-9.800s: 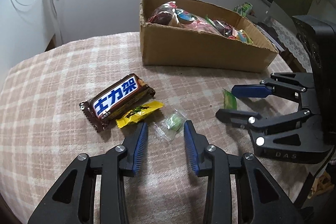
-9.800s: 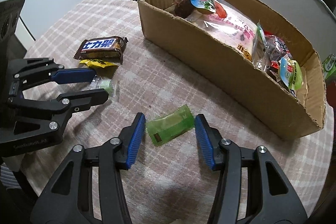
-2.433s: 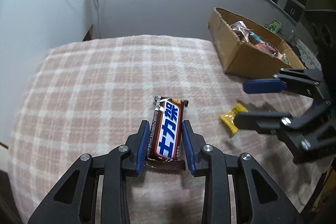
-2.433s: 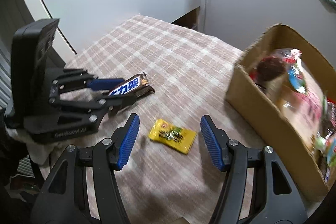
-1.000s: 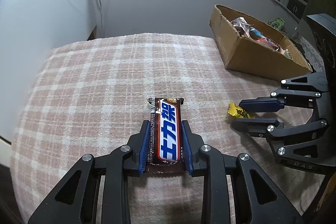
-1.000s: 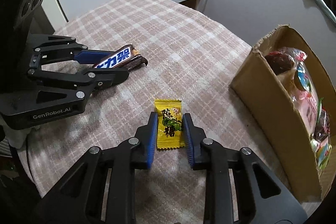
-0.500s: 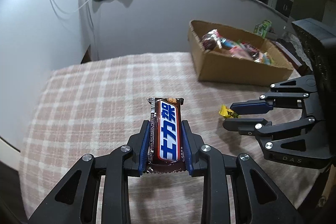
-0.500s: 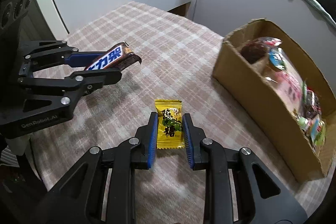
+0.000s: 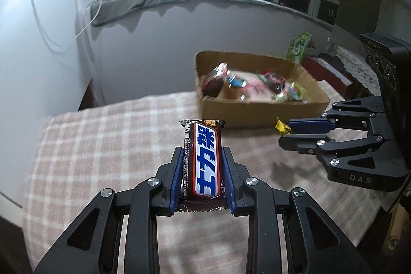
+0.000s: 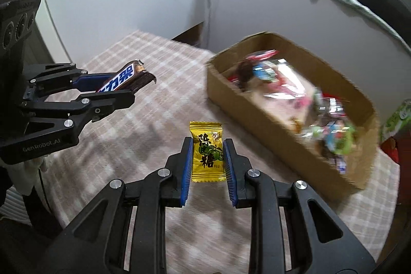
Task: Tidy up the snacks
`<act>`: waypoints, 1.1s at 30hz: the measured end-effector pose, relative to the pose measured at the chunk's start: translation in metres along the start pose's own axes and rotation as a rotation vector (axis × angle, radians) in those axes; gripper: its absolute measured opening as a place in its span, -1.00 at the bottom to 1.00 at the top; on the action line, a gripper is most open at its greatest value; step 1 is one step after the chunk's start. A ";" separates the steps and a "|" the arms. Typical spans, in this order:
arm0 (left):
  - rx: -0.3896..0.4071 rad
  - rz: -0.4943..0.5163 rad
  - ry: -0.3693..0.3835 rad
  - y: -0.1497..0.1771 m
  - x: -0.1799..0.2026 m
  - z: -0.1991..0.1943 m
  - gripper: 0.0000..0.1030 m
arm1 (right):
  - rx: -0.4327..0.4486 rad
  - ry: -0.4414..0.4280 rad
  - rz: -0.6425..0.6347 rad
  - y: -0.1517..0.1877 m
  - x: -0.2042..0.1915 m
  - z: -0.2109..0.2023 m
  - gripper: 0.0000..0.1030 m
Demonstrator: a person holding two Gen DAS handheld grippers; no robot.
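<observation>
Left gripper point(image 9: 203, 171): clamped on the bar point(image 9: 204, 161), pads along its long sides; the bar juts forward past the tips.
Bar, change: a second ago it lay on the cloth point(image 9: 102, 145) between the closed jaws; now it hangs clear above it, and the box point(image 9: 257, 114) sits nearer the centre of the left view.
Right gripper point(image 10: 207, 158): closed on the yellow candy point(image 10: 206, 152), which stands upright between the pads.
Candy, change: also off the cloth since a second ago; the box fills more of the right view, blurred.
Box: open carton at the far right of the table, already heaped with wrapped snacks point(image 10: 295, 99).
Meaning: both picks appear secure, and the table shows no other loose snacks in view; the carry toward the box seems under way, with release over its opening as the remaining step.
</observation>
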State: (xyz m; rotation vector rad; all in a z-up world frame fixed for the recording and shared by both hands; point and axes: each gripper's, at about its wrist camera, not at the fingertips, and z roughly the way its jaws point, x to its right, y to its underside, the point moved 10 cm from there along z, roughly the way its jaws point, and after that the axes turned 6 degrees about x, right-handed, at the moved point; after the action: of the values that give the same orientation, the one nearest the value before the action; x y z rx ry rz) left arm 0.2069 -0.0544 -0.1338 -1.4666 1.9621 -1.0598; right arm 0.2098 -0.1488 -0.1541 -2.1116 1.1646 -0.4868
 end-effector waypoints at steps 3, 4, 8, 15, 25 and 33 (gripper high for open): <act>0.018 0.002 0.022 -0.017 0.011 0.008 -0.48 | 0.028 0.049 0.029 -0.005 0.025 -0.012 -0.53; 0.024 0.005 0.028 -0.024 0.016 0.011 -0.48 | 0.035 0.064 0.039 -0.007 0.033 -0.016 -0.53; 0.040 0.020 0.046 -0.044 0.031 0.025 -0.48 | 0.062 0.104 0.092 -0.015 0.067 -0.028 -0.53; 0.037 0.027 0.059 -0.066 0.048 0.053 -0.48 | 0.077 0.167 0.143 -0.027 0.111 -0.026 -0.53; 0.048 0.050 0.024 -0.081 0.057 0.073 -0.47 | 0.056 0.215 0.153 -0.024 0.135 -0.014 -0.43; 0.074 0.053 0.013 -0.087 0.056 0.060 -0.34 | 0.096 0.231 0.175 -0.025 0.140 -0.025 0.10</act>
State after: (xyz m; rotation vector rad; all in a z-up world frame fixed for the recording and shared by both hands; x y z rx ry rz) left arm 0.2850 -0.1370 -0.0952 -1.3649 1.9382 -1.1096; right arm 0.2845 -0.2667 -0.1182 -1.8885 1.4124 -0.7042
